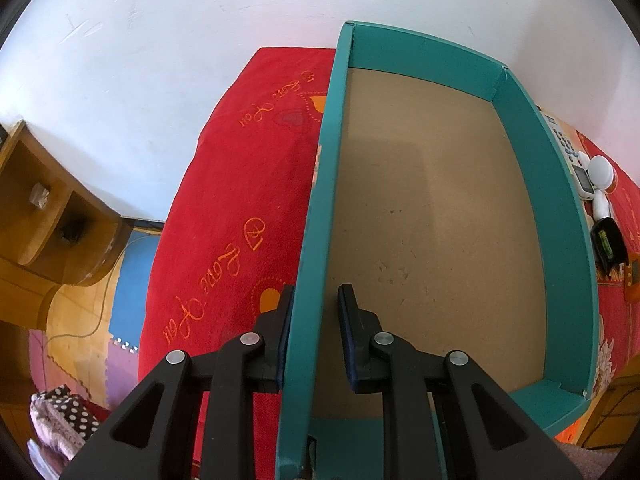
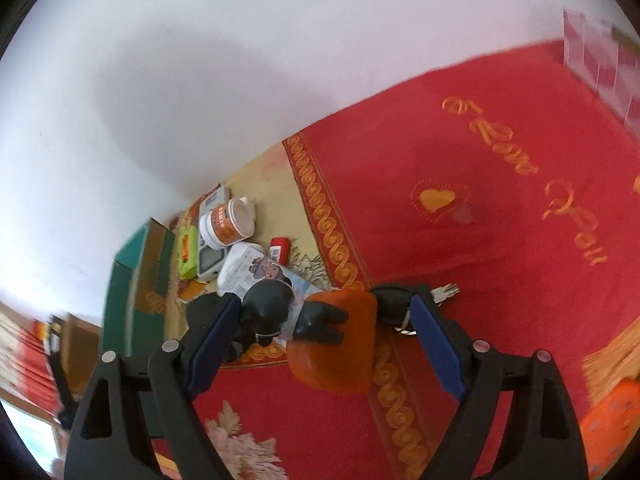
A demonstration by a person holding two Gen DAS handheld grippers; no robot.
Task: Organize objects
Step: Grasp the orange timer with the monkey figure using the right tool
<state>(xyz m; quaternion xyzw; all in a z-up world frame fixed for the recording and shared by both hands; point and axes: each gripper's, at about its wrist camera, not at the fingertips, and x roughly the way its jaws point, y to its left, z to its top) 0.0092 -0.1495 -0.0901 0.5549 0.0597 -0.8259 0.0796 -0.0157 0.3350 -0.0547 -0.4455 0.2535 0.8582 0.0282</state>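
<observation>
My left gripper (image 1: 316, 294) is shut on the long left wall of an empty teal box (image 1: 532, 160) with a brown floor, one finger inside and one outside. In the right wrist view my right gripper (image 2: 325, 302) is open and hovers over a small heap on the red blanket (image 2: 480, 240). Between its fingers I see a black figurine (image 2: 272, 304) lying on an orange case (image 2: 340, 360), with a black key fob (image 2: 394, 304) beside the right finger. The pads touch none of them. The teal box (image 2: 124, 280) shows at the left, blurred.
Beyond the heap lie a white jar with an orange label (image 2: 230, 222), a printed white packet (image 2: 256, 268), a small red item (image 2: 280, 249), a green pack (image 2: 187, 254) and a grey device (image 2: 210, 260). A white wall (image 1: 160, 60) stands behind. Wooden shelves (image 1: 48, 208) are at the left.
</observation>
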